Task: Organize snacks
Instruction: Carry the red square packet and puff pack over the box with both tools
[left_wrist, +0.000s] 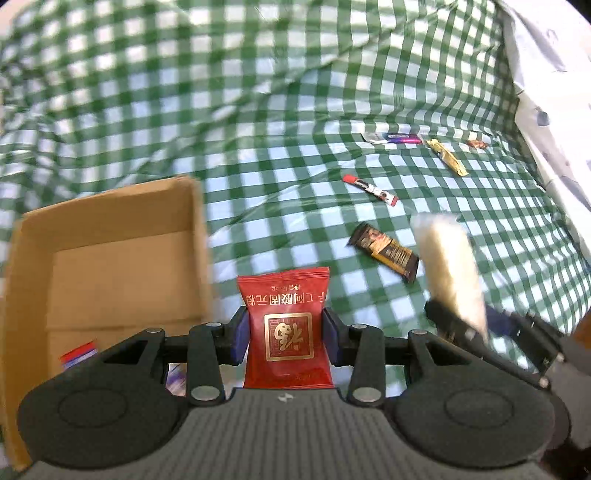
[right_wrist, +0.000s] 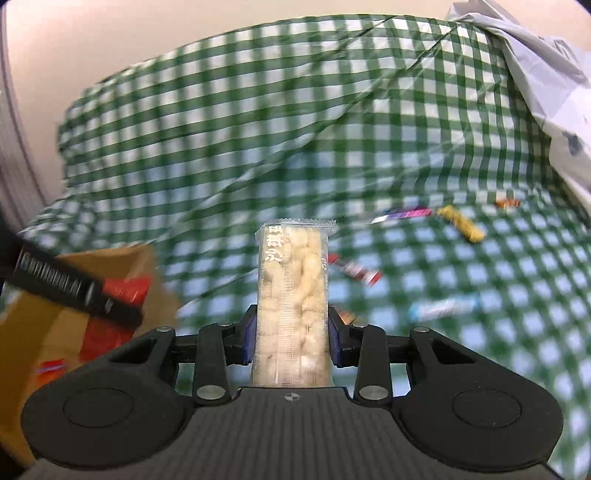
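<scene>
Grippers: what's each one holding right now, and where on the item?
Left gripper pinches the red snack packet by its side edges, mid-height. Right gripper clamps the clear puffed-snack pack across its lower half.

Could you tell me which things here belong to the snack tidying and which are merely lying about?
Job:
- red packet in left tongs
- pale snack bar in right tongs
- cardboard box
- loose bars, e.g. brown bar

Lying about:
- checked cloth
- white bag
</scene>
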